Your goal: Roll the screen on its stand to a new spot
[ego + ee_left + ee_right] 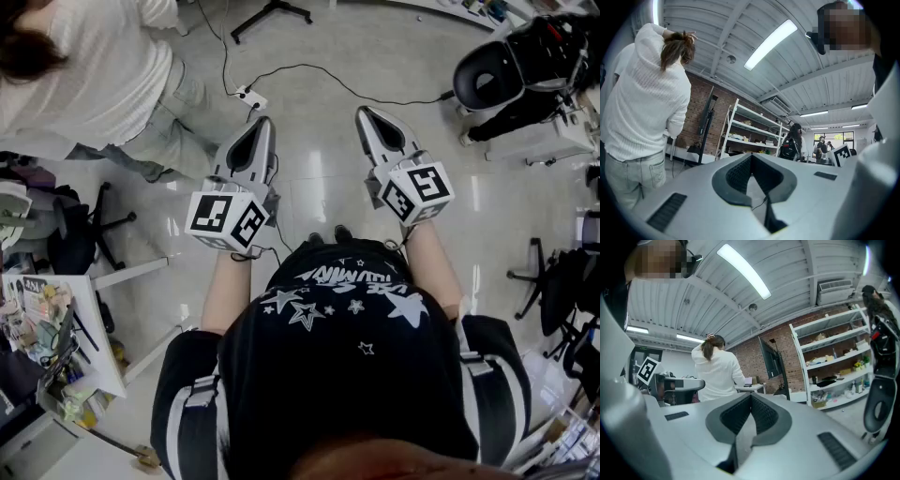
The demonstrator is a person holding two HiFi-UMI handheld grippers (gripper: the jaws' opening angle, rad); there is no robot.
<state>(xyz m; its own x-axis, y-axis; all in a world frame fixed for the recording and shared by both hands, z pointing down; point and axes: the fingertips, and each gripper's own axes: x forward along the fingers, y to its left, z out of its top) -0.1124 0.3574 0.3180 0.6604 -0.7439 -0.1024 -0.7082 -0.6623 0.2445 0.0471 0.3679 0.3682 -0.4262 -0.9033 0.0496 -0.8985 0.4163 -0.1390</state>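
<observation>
Screen point(772, 359) — dark, slim, seemingly rectangular

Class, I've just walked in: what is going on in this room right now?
A person holds a gripper in each hand, both pointed forward over the floor. The left gripper and the right gripper have their jaws together, nothing between them. The dark screen on its stand waits by the brick wall, untouched; the rolling has not started. Someone in a white sweater stands nearby, back turned.
</observation>
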